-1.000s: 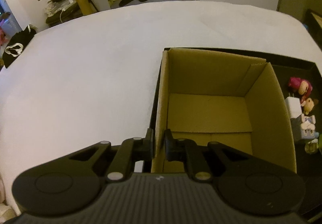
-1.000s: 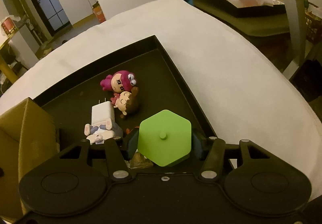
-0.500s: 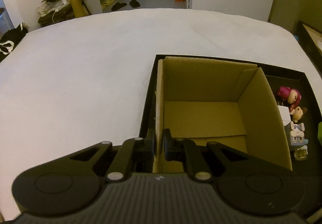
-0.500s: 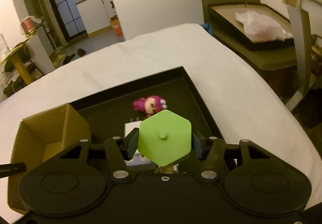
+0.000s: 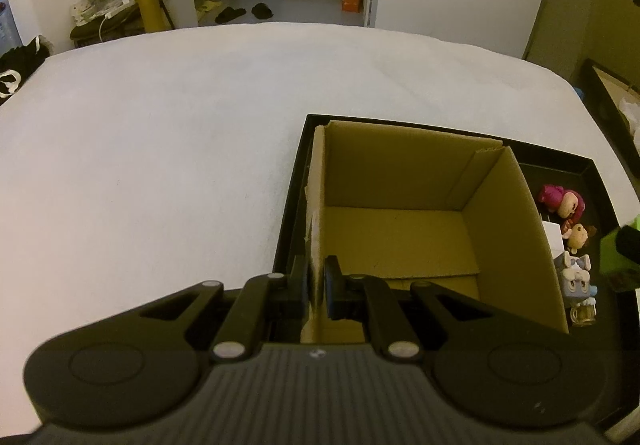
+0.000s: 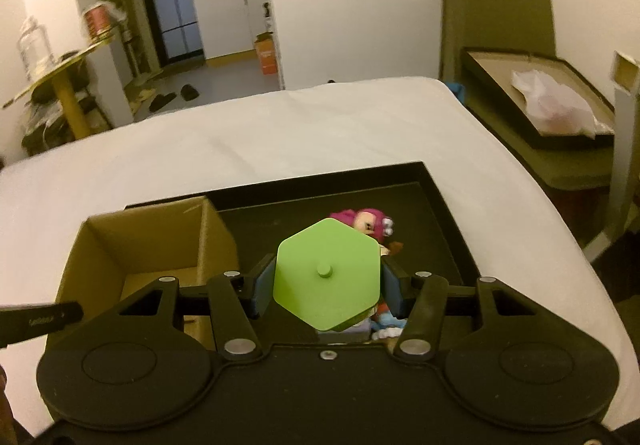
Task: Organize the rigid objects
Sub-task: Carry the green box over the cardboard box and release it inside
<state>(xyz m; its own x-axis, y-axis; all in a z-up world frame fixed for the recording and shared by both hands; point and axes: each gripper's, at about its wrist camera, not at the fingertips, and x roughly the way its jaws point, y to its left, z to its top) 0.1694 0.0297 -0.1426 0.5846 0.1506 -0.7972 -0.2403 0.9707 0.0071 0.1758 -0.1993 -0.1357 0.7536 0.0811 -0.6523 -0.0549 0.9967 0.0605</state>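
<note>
Pinching the left wall of the cardboard box [image 5: 400, 229], the left gripper [image 5: 316, 283] is closed on the card. The right gripper [image 6: 327, 285] clamps a green hexagonal block [image 6: 326, 273] — lifted above the black tray [image 6: 448, 221], over the toy figures [image 5: 568, 229] beside the box.

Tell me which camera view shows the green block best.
The right wrist view: the green block fills the middle, its whole hexagon face visible between the right gripper's fingers. The left wrist view shows only a green sliver at the right edge.
</note>
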